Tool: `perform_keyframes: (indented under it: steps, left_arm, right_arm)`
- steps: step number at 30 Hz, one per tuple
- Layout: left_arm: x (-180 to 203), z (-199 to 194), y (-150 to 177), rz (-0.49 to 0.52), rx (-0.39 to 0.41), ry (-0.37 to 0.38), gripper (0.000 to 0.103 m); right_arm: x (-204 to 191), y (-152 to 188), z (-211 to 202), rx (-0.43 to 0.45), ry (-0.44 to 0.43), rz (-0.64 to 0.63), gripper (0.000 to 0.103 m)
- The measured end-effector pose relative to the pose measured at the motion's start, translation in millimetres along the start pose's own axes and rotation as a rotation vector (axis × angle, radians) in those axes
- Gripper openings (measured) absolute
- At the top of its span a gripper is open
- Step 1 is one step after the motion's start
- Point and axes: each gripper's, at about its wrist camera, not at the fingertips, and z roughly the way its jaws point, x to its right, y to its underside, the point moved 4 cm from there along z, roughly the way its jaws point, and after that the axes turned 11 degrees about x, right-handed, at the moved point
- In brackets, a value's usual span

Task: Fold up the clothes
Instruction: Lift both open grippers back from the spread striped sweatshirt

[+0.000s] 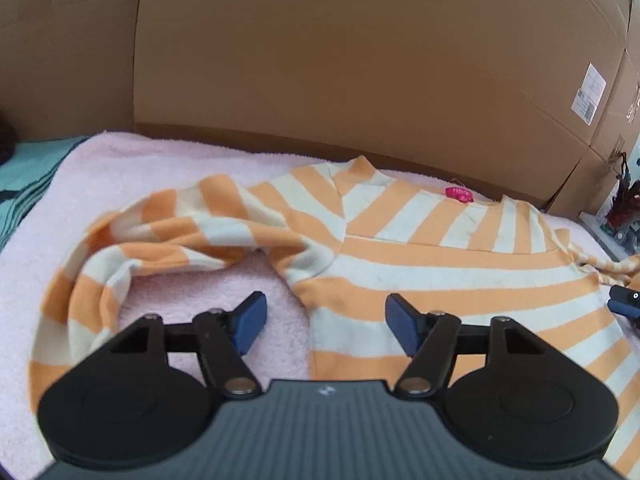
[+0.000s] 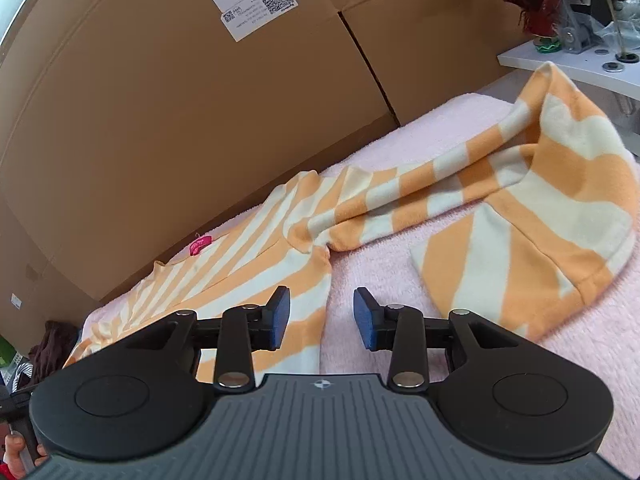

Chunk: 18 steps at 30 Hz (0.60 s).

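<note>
Left wrist view: the orange-and-cream striped knit sweater (image 1: pixel 440 280) lies flat on the pink terry towel (image 1: pixel 160 160), collar pointing away from the fingers. Both the left gripper (image 1: pixel 323 322) and right gripper (image 2: pixel 321 317) gape, empty, over its hem edges.

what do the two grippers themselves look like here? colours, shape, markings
Both look identical. The left gripper and right gripper each have two blue pads on black linkage arms with silver pivot pins, two round black housings, and a grey ribbed centre plate bearing a small round white logo. No cables or sleeves visible.
</note>
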Motion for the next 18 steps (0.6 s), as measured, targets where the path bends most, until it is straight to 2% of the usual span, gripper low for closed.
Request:
perform_keyframes:
  steps: [1,2,3,4,5,6,10,12,15,17,18]
  left_arm:
    - [1,3,-1,0.002,0.003,-0.004,0.062]
    - [2,5,-1,0.01,0.007,-0.012,0.05]
    - [5,6,-1,0.03,0.012,-0.028,0.045]
    - [7,6,0,0.045,0.016,-0.041,0.032]
    - [8,7,0,0.051,0.015,-0.045,0.014]
    - [9,6,1,0.056,0.016,-0.055,0.014]
    - [19,4,3,0.081,0.038,-0.133,0.014]
    - [20,5,3,0.094,0.044,-0.165,0.015]
    - [17,5,3,0.087,0.042,-0.16,0.021]
    - [15,2,3,0.082,0.041,-0.153,0.032]
    - [14,-4,4,0.078,0.044,-0.146,0.033]
  right_arm:
    - [-1,-1,6,0.001,-0.009,-0.008,0.042]
    - [-4,-1,10,0.005,-0.009,-0.018,0.042]
    - [-6,-1,13,0.003,-0.013,-0.034,0.041]
    - [-7,-1,16,-0.004,-0.013,-0.041,0.028]
    - [-5,0,19,-0.016,-0.005,-0.034,0.011]
    - [-3,0,21,-0.024,0.001,-0.02,0.002]
    - [19,-2,10,0.045,0.05,0.114,0.001]
    - [19,-2,11,0.044,0.054,0.119,0.001]
    - [20,-2,11,0.042,0.053,0.132,0.0]
    - [20,-1,4,0.021,0.009,0.142,0.009]
    - [20,0,-1,0.003,-0.028,0.144,0.019]
